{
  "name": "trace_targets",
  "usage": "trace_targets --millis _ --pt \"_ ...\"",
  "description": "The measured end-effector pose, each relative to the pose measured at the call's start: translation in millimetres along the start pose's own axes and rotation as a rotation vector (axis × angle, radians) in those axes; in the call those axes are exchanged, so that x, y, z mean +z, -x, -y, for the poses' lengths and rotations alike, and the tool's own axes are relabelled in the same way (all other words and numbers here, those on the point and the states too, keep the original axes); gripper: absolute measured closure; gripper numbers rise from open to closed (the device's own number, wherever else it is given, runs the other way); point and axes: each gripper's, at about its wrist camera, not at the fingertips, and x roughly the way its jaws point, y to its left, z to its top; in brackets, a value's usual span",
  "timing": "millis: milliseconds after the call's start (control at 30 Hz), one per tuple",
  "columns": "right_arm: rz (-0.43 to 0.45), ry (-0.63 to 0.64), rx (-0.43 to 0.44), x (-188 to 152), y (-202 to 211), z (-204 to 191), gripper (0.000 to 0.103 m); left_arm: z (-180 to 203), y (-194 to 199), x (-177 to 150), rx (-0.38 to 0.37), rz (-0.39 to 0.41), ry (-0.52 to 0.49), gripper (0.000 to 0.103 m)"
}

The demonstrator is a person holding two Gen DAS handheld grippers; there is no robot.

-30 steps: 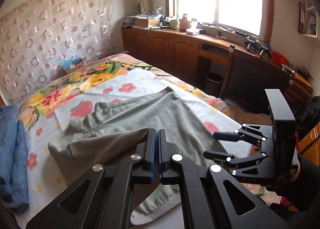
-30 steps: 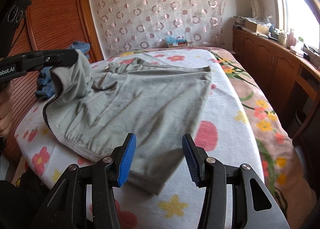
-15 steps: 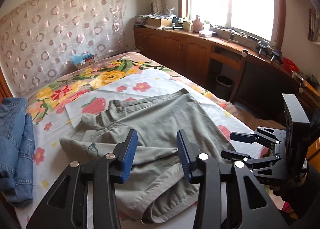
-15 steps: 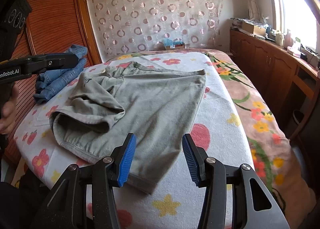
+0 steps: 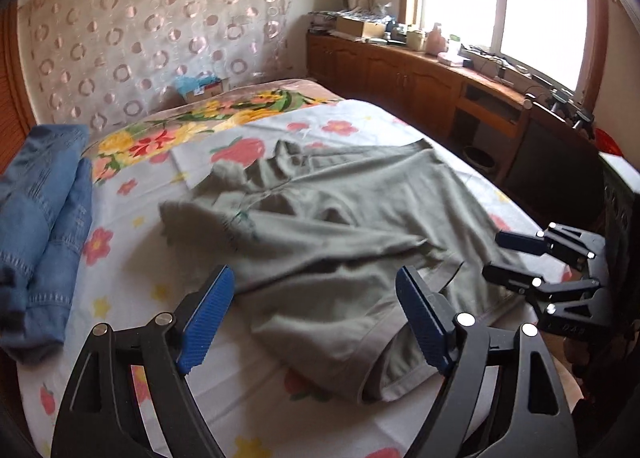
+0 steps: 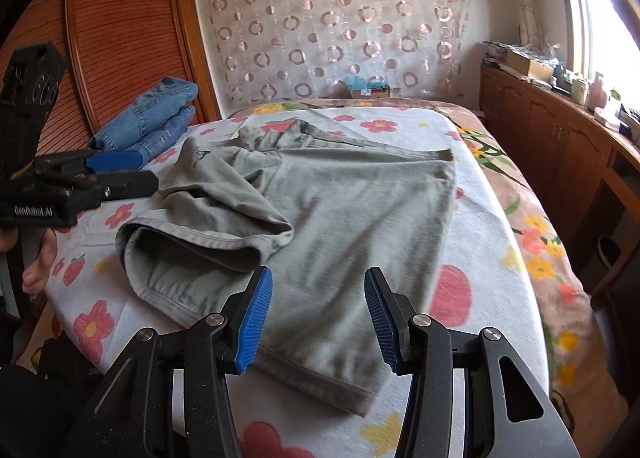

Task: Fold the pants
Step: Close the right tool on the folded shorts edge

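A pair of grey-green cotton pants lies across the middle of the flower-printed white bed sheet, one leg flopped back over the rest in a loose fold at centre left of the right wrist view, its hem gaping open toward the camera. In the left wrist view the same pants fill the centre of the frame.

The left gripper, black with blue ribbed pads, sits at the bottom of its own view with its jaws opening wide; nothing is pinched between them and the cloth lies on the bed beyond the pads. In the right wrist view it appears at the left edge, held by a hand just beside the folded leg. The right gripper, low in its own frame, has its jaws spread about halfway over the near edge of the pants, gripping nothing; it shows at the right edge of the left wrist view.

A folded stack of blue denim jeans rests at the upper left of the bed. A small cardboard box at the head of the bed holds light blue material. A dark round waste bin stands under the wooden sideboard; its contents cannot be seen.
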Motion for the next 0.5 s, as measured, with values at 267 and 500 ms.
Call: trace_targets --millis 267,500 --pt "-0.018 0.037 0.046 9 -22 -8 0.053 -16 -5 -20 0.011 -0.03 0.046 0.019" --pt "-0.007 0.061 0.063 18 -32 -8 0.095 -20 -5 -25 0.006 -0.029 0.068 0.019"
